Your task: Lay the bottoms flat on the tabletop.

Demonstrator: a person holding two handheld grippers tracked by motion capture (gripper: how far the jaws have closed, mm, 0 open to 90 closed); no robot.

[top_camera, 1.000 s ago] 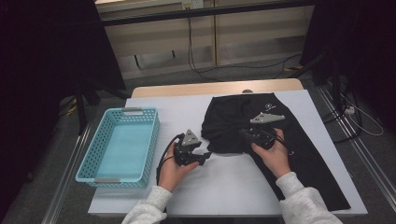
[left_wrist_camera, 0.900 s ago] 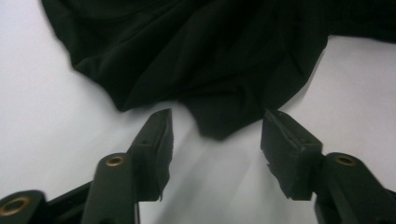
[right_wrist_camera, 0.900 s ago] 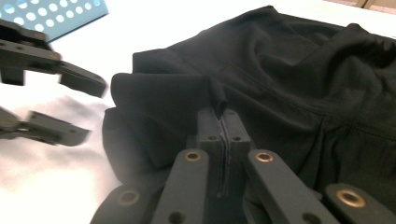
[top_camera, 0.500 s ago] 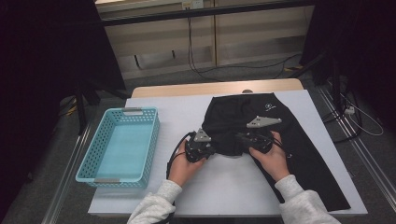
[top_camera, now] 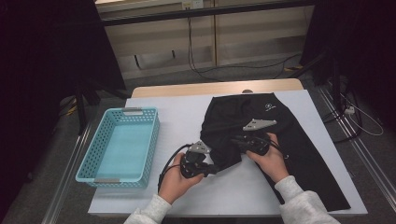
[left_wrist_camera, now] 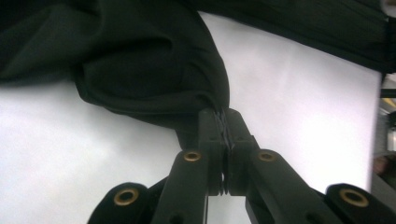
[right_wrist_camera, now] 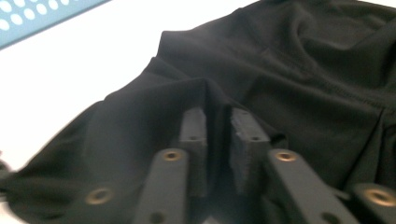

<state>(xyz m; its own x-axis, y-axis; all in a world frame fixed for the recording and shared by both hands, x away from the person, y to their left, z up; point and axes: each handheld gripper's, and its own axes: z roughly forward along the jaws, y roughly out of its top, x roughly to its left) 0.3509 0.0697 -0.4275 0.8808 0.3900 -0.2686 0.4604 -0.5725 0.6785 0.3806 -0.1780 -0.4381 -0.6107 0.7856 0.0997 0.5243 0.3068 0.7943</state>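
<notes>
Pinching a fold of the black garment, the left gripper stays clenched; the right gripper has just been parting, with cloth between its jaws.

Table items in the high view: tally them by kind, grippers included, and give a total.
Black garment: 1
Blue basket: 1
Grippers: 2, left gripper and right gripper
Total: 4

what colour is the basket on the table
Light blue; the basket shows best in the high view.
</notes>
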